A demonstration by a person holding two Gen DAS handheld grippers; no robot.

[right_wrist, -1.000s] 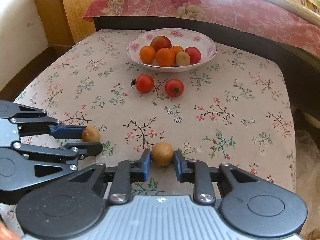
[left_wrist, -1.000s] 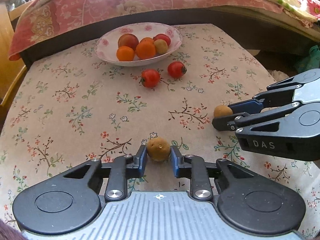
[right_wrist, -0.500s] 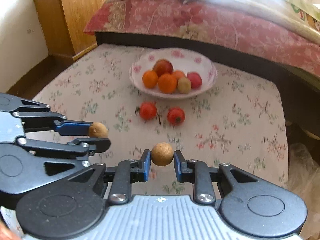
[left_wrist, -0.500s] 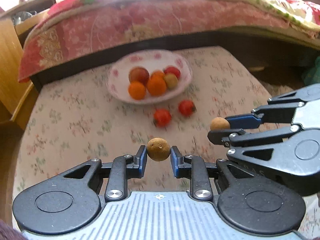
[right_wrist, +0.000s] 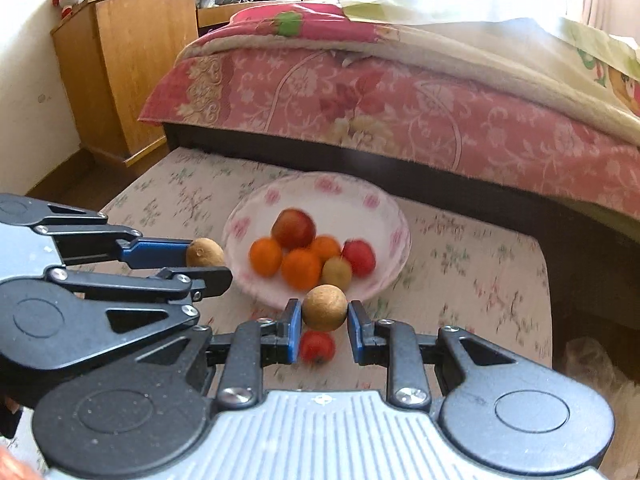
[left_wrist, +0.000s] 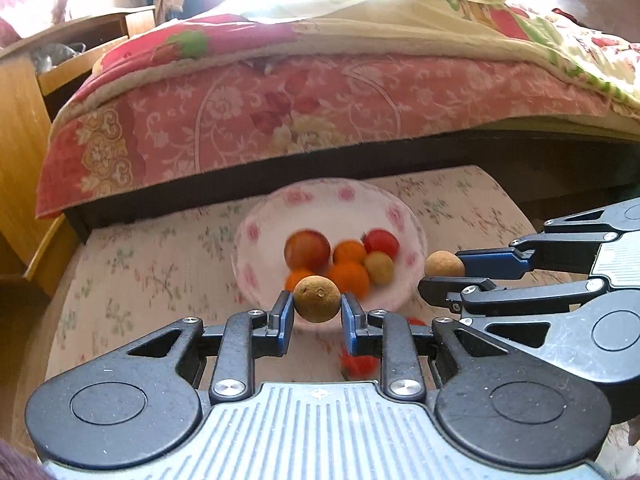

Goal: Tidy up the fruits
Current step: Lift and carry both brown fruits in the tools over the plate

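Note:
My left gripper [left_wrist: 317, 312] is shut on a brown kiwi [left_wrist: 317, 298], held in the air at the near rim of the white floral bowl [left_wrist: 320, 204]. My right gripper [right_wrist: 324, 322] is shut on a second brown kiwi [right_wrist: 324, 307], also raised before the bowl [right_wrist: 360, 196]. The bowl holds oranges [right_wrist: 301, 268], an apple [right_wrist: 293, 227], a red tomato [right_wrist: 359, 257] and a kiwi [right_wrist: 337, 273]. Each gripper shows in the other's view, the right one [left_wrist: 444, 276] and the left one [right_wrist: 206, 264]. A red tomato [right_wrist: 317, 346] lies on the cloth below my right gripper.
The table has a floral cloth [right_wrist: 460, 260]. A bed with a pink floral quilt [left_wrist: 280, 100] stands right behind it. A wooden cabinet [right_wrist: 132, 60] is at the back left. Another red tomato [left_wrist: 358, 362] shows under my left gripper.
Both grippers have lifted their kiwis off the cloth and carried them forward to the bowl's near rim. The two tomatoes now lie below the grippers.

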